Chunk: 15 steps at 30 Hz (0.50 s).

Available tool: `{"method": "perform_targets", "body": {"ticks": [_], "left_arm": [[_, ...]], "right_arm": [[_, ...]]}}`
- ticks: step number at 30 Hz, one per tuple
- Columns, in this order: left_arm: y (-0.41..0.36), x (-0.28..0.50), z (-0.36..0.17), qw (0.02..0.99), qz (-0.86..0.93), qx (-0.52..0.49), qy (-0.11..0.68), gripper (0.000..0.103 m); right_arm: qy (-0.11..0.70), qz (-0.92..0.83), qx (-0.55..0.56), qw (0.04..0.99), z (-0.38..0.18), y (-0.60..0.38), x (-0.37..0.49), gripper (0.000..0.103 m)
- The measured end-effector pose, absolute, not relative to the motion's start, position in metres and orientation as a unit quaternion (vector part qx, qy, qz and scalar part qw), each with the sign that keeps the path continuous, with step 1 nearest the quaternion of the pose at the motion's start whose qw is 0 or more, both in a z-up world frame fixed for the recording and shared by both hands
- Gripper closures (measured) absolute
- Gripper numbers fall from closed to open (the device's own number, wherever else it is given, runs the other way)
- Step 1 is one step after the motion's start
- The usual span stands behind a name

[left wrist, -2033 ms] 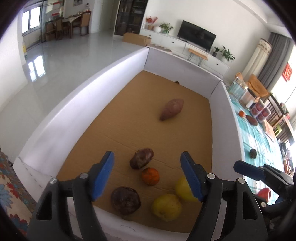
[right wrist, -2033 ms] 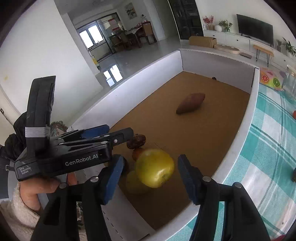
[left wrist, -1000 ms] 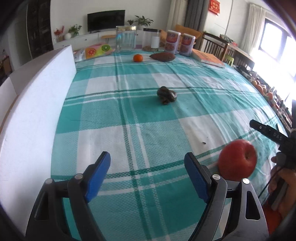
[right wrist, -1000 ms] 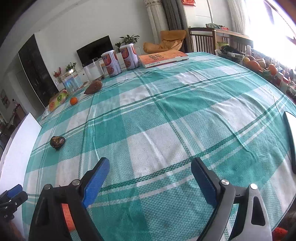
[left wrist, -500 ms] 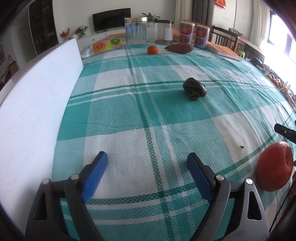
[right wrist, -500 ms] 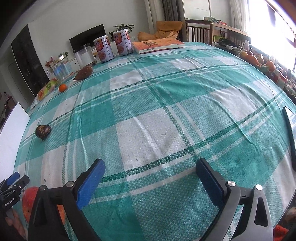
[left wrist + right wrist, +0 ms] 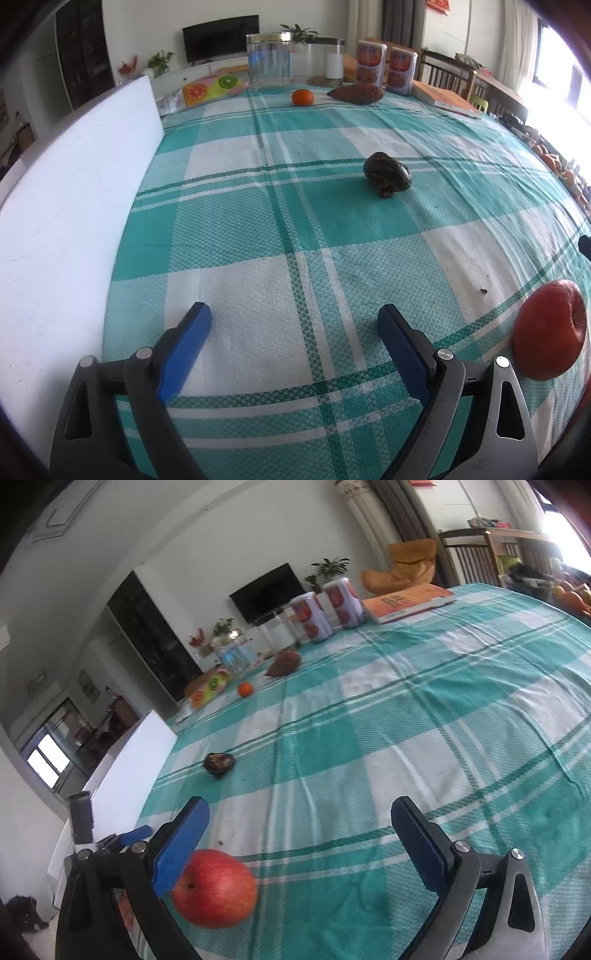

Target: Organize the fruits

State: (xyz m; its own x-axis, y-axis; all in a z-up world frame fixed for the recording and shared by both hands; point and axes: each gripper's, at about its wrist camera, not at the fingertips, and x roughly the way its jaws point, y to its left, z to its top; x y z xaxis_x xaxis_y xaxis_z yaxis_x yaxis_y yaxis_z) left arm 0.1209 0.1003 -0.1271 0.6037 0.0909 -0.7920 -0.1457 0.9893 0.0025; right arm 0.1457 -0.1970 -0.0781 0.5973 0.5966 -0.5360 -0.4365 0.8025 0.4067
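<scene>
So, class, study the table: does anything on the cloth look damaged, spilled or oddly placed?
The dark fruit in the middle of the checked tablecloth looks damaged: from the right wrist view its top seems broken open, showing brownish insides. The red apple and small orange look intact; nothing appears spilled.

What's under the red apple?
The red apple sits on the green-and-white checked tablecloth. The spot right beneath it is covered, so nothing else can be seen there.
</scene>
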Motion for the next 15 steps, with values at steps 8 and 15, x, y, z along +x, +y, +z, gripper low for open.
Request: {"method": "perform_targets", "body": {"ticks": [8, 15], "left_arm": [[0.100, 0.121, -0.127, 0.895, 0.066, -0.031, 0.440, 0.010], [0.100, 0.121, -0.127, 0.895, 0.066, -0.031, 0.440, 0.010]], "right_arm": [[0.376, 0.363, -0.086, 0.848, -0.097, -0.106, 0.111, 0.003], [0.403, 0.326, -0.136, 0.844, -0.116, -0.095, 0.115, 0.002]]}}
